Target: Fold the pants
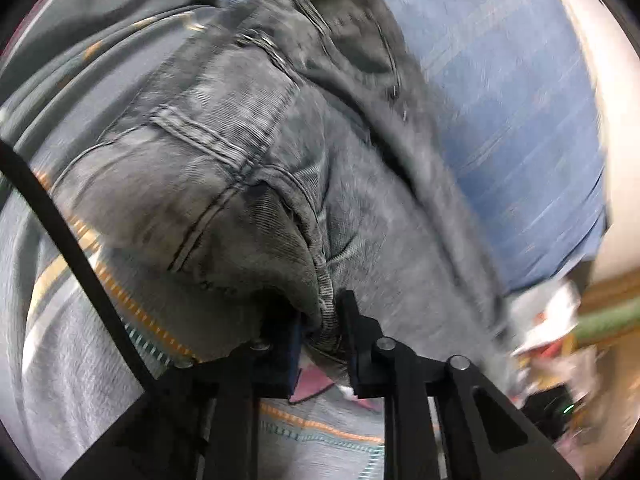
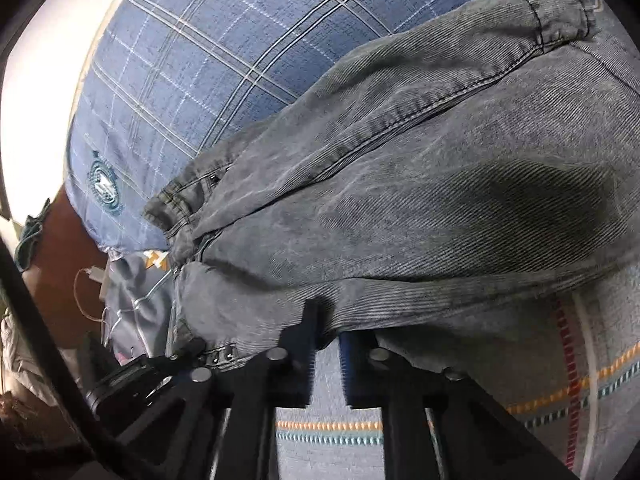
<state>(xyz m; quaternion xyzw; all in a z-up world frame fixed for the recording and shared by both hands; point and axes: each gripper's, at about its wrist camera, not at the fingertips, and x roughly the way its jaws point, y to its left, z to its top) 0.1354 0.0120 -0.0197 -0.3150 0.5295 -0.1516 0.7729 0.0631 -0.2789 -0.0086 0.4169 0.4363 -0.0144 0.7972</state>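
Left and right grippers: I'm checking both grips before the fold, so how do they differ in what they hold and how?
The left gripper pinches a thick bunched seam of the jeans; the right gripper clamps a flatter edge. The left wrist view is motion-blurred; the right wrist view is sharp. The left gripper's fabric rises in a mound; the right gripper's spreads wide over the blue plaid cover. Both are shut on the jeans.

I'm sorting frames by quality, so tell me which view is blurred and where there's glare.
Left wrist view: motion blur smears the jeans and blue plaid cover; the left gripper stays sharp. Right wrist view: mostly crisp, denim weave readable on the jeans; a blown-out white patch at the left edge; fisheye bends the plaid lines.
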